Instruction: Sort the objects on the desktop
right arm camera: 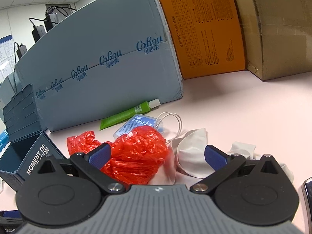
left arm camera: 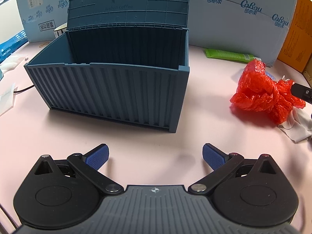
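Both pairs of jaws apart, empty. My right gripper (right arm camera: pixel 157 156) nears crumpled red plastic bag (right arm camera: pixel 136 156); thin film may slip, snag white cord (right arm camera: pixel 175 120).

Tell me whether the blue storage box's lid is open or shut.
Open: the blue storage box has its lid standing upright behind it, interior exposed.

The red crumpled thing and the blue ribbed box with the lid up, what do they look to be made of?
The red crumpled thing looks like thin plastic film, probably a bag: it is glossy, slightly see-through and full of sharp creases. The blue ribbed box looks like rigid moulded plastic with a matte finish: even vertical ribs, crisp edges, and a logo moulded into its raised lid.
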